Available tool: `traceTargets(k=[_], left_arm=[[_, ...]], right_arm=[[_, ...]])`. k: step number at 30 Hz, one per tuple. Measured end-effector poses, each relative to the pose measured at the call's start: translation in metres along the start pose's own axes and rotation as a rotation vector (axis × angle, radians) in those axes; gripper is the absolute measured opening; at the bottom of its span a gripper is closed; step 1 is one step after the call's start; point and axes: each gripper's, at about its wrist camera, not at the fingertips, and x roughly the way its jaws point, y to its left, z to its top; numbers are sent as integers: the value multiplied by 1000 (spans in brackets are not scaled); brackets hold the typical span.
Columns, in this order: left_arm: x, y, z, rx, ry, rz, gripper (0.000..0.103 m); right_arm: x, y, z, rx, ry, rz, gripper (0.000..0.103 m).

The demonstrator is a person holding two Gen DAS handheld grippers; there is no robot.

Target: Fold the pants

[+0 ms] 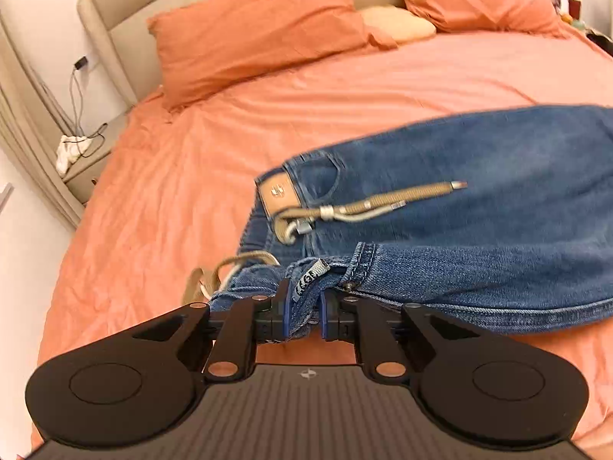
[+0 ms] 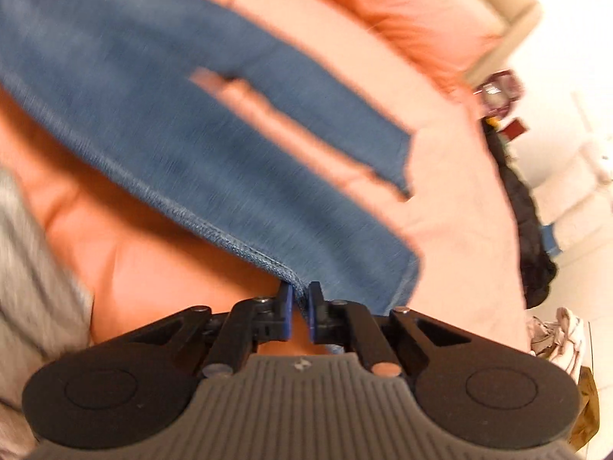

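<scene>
Left gripper (image 1: 304, 306) is clamped on bunched blue denim at the waistband of the jeans (image 1: 479, 207), lower centre of the left wrist view; a tan woven belt (image 1: 383, 201) with metal tips lies across the fabric beside a tan leather patch (image 1: 279, 193). Jeans spread over the wrinkled orange bedsheet (image 1: 191, 161), with two matching pillows (image 1: 260, 34) against a beige padded headboard (image 1: 115, 11) at the top. Right gripper (image 2: 300, 306) pinches the stitched side seam near the leg hem of the jeans (image 2: 184, 115), motion-blurred, legs stretching to upper left.
</scene>
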Motion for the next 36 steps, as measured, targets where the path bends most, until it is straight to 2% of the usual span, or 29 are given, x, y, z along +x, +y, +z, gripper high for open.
traceTargets(k=[4,9,15,21,25,30,32,34,36], left_arm=[[1,-1,22,19,-19,62,14],[20,1,64,18,-41,108,13],[64,4,110,-6,-43,127,12],[137,1,142,-14,14,115,13],[188,-1,151,-30,75,80,13],[238,0,145,-61,158,26,13],[247,1,140,-68,174,3,14],[248,7,138,-85,170,-27,20],[239,21,138,-107,169,-87,22]], right_arm=[[-12,-27,40,50,-69,-73,0],[4,-60,106,94,-104,-132,0],[61,-87,182,84,-70,-152,0],[157,-93,237,56,14,-131,0],[221,-76,250,12,98,-109,0],[276,-56,247,-10,176,-72,0],[285,-50,244,-22,190,-67,0],[290,-45,242,-29,192,-66,0],[290,-44,242,-31,195,-63,0]])
